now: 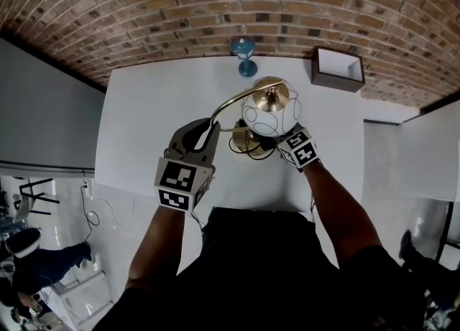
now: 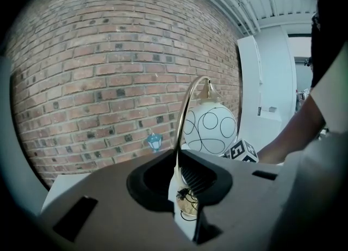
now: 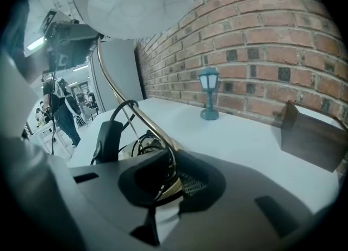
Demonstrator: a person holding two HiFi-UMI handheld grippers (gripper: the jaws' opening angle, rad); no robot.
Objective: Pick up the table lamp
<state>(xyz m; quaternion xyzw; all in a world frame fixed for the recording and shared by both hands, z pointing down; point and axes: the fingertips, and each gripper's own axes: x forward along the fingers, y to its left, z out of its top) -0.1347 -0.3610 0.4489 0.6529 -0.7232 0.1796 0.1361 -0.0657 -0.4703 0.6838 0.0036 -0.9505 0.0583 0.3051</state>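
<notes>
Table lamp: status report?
Left gripper shut on table lamp arm. Right gripper shut on stem near base. Cord coiled at base; blue lantern and box well clear.

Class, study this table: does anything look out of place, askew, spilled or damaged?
One oddity: the lamp's black cord sits bunched in loops on its brass base rather than trailing away. Nothing looks spilled or broken. The small blue lantern and brown box stand upright at the table's far edge.

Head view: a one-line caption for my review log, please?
Left tongs and right tongs grip the table lamp by its brass stem at a white table; blue lantern figurine and brown box behind.
</notes>
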